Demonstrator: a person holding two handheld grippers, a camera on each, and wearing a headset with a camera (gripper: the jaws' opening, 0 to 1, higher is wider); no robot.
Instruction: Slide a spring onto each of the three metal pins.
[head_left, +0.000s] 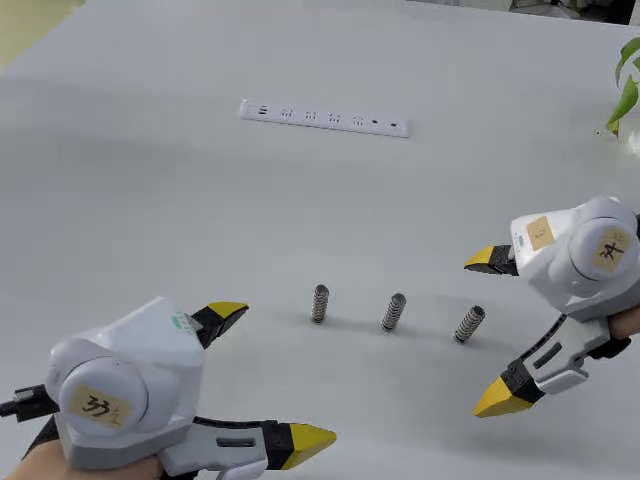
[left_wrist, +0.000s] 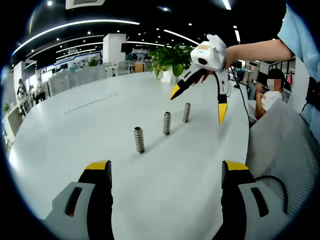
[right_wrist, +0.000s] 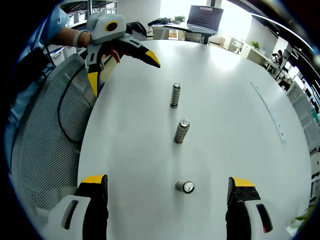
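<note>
Here the left gripper (head_left: 270, 375) sits in the lower left of the head view, its yellow-tipped jaws spread wide with nothing between them. In its own view the left gripper (left_wrist: 166, 167) has its two jaws rising from the bottom edge, well apart, above bare table (left_wrist: 100, 115). The right gripper (head_left: 488, 328) is at the right edge of the head view, jaws likewise spread and empty, one tip up, one tip low near the table. In the left gripper view the right gripper (left_wrist: 197, 102) hangs in the upper middle, held by a bare arm, tips pointing down. In the right gripper view the left gripper (right_wrist: 124, 75) shows in the upper left, also gaping.

Between the two grippers, in the lower middle of the head view, three springs (head_left: 394, 311) stand in a row on the table, each on one of the pins (right_wrist: 188, 187); the rightmost one leans. No jaw touches them. In the right gripper view they run up the centre of the frame, the nearest between the jaws, its shiny pin top showing.

Further up the head view a white power strip (head_left: 323, 117) lies flat, and a plant (head_left: 625, 85) shows at the upper right edge. A mesh chair (right_wrist: 45, 150) shows at the left of the right gripper view
</note>
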